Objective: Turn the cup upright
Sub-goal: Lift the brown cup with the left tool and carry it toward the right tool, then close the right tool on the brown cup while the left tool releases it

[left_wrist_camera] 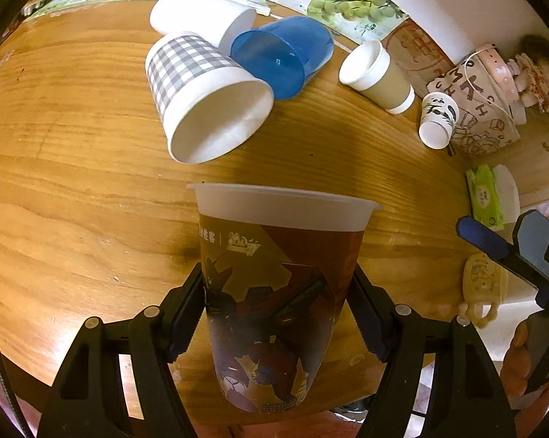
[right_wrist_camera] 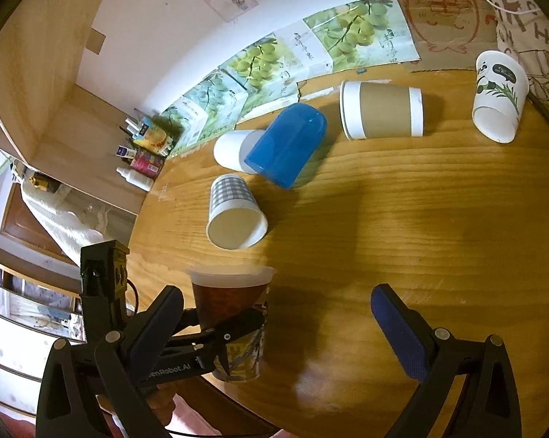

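Note:
A brown printed plastic cup (left_wrist_camera: 274,292) with a frosted rim stands upright at the near edge of the round wooden table (left_wrist_camera: 73,200). My left gripper (left_wrist_camera: 278,314) is shut on its sides. The same cup shows in the right wrist view (right_wrist_camera: 230,303), held by the left gripper (right_wrist_camera: 234,332). My right gripper (right_wrist_camera: 278,328) is open and empty, above the table to the right of the cup; it shows at the right edge of the left wrist view (left_wrist_camera: 511,248).
Several cups lie on their sides farther back: a checked paper cup (left_wrist_camera: 205,98), a blue plastic cup (left_wrist_camera: 285,54), a white cup (left_wrist_camera: 198,14), a brown-sleeved cup (left_wrist_camera: 376,73) and a panda cup (left_wrist_camera: 438,116). A printed bag (left_wrist_camera: 482,109) and wipes pack (left_wrist_camera: 484,197) sit right.

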`<act>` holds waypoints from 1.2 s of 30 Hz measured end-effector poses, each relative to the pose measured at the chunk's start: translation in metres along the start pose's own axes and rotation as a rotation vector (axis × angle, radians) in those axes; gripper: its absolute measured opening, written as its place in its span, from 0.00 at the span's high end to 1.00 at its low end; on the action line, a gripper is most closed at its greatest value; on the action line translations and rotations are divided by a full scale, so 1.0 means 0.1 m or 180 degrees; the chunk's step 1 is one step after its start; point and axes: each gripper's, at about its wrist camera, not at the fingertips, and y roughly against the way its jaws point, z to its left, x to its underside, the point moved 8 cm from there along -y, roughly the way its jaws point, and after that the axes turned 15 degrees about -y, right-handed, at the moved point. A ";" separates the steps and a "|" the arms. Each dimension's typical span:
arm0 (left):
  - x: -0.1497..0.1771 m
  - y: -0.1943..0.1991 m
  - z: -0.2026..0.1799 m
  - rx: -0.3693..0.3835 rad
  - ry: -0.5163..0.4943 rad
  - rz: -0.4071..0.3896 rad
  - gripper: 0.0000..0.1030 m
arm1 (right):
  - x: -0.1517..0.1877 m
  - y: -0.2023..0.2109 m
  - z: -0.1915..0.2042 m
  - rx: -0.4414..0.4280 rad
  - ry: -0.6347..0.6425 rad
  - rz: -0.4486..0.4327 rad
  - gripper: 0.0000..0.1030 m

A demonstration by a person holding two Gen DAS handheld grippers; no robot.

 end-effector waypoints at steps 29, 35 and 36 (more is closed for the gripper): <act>0.09 0.17 -0.17 -0.0030 -0.0001 0.0034 0.16 | 0.02 -0.02 0.02 -0.0088 0.0165 0.0251 0.00; 0.10 0.30 -0.11 -0.0087 -0.0014 -0.0105 0.16 | 0.11 -0.09 0.01 -0.0069 0.0085 0.0326 0.00; 0.10 0.33 -0.10 -0.0099 -0.0026 -0.0143 0.16 | 0.13 -0.10 0.00 -0.0058 0.0083 0.0326 0.00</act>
